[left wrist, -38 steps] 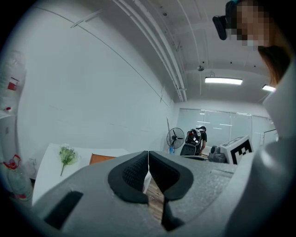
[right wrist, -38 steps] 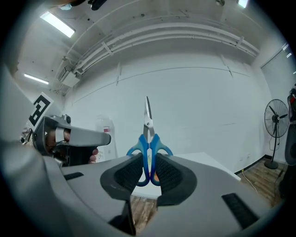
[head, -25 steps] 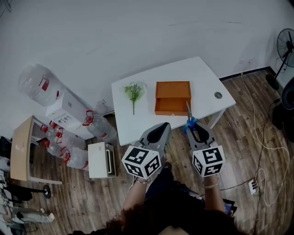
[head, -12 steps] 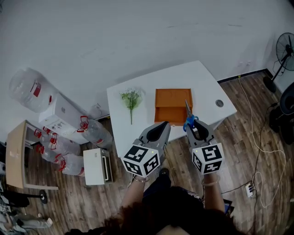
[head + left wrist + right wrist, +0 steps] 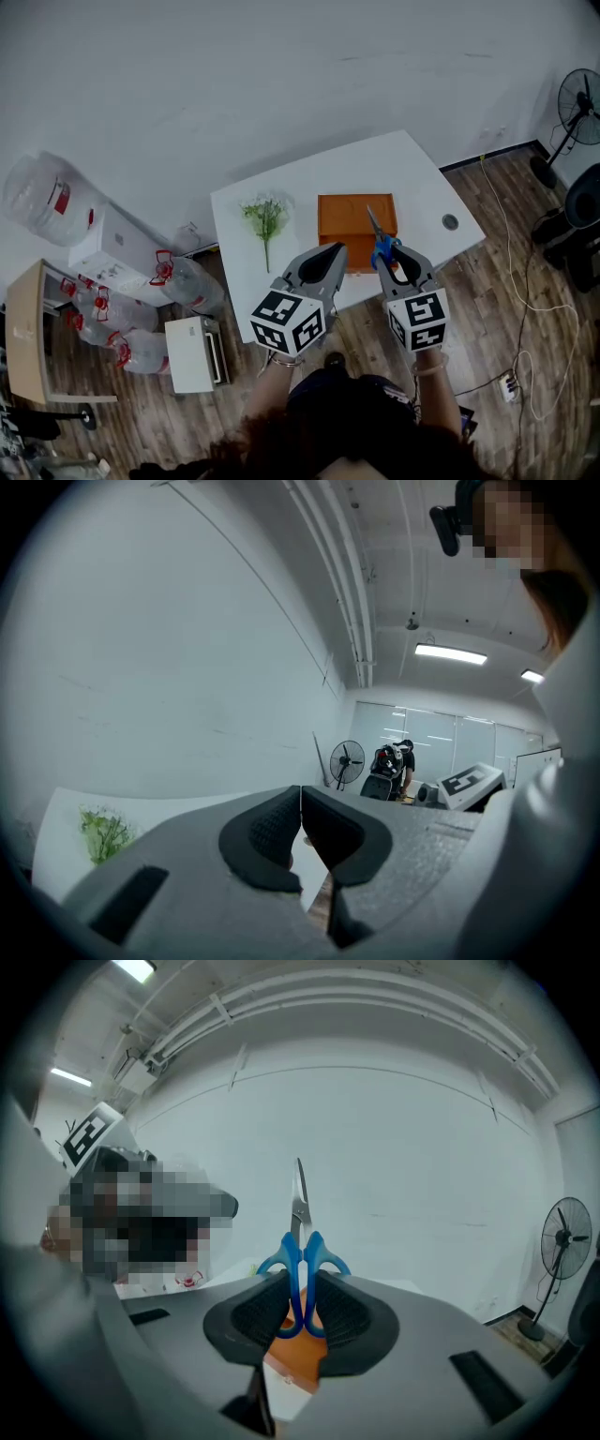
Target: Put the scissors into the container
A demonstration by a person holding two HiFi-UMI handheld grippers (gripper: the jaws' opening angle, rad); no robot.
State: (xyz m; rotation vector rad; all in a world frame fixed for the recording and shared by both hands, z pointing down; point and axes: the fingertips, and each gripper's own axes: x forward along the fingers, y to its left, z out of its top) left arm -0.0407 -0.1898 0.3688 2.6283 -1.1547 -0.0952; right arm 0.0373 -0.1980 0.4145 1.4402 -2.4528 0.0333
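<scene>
The right gripper [image 5: 397, 270], jaws clamped on the scissors' [image 5: 379, 244] blue handles, has carried them from beside the container [image 5: 349, 219] to over its near right edge, just ahead of the jaws. Lowering and release likely remain. The left gripper's [image 5: 317, 269] jaws are closed, empty.

White wall [image 5: 281, 75], wood floor [image 5: 122, 422], white table [image 5: 422, 178], standing fan [image 5: 583, 94].
</scene>
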